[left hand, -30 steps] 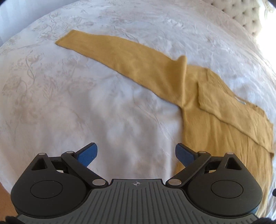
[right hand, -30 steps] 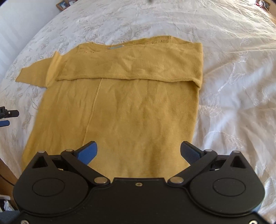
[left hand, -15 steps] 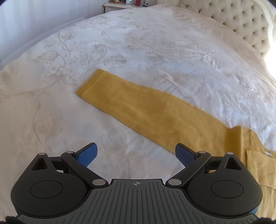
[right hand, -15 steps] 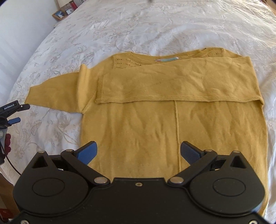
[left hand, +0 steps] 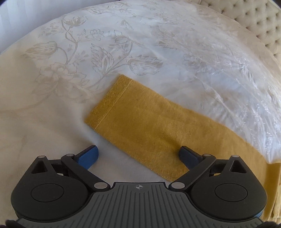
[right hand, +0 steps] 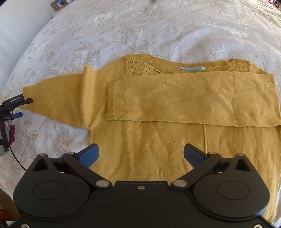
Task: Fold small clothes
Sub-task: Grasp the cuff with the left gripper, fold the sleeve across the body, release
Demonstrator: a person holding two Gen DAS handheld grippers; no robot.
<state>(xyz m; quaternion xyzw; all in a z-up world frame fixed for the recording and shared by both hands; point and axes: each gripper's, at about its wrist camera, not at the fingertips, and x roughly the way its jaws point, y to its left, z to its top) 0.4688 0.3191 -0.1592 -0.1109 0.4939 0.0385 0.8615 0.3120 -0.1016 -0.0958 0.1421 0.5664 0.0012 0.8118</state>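
A mustard yellow sweater (right hand: 158, 140) lies flat on the white bedspread (right hand: 140, 26). Its right sleeve (right hand: 193, 101) is folded across the chest. Its left sleeve (right hand: 58, 101) stretches out to the left. In the left wrist view that sleeve (left hand: 149, 126) lies close ahead, cuff (left hand: 108, 101) toward the upper left. My left gripper (left hand: 138, 156) is open, low over the sleeve near the cuff, and holds nothing. It also shows in the right wrist view (right hand: 15, 107) at the sleeve's end. My right gripper (right hand: 141, 154) is open and empty above the sweater's lower body.
The white flowered bedspread (left hand: 87, 52) spreads all round the sweater. A tufted headboard (left hand: 260, 22) rises at the far right. A small framed picture (right hand: 59, 3) stands beyond the bed's far left corner. A cable (right hand: 15, 157) hangs from the left gripper.
My left gripper has moved out along the left sleeve and come down close to its cuff. My right gripper has shifted left and nearer the sweater's body. Both stay open.
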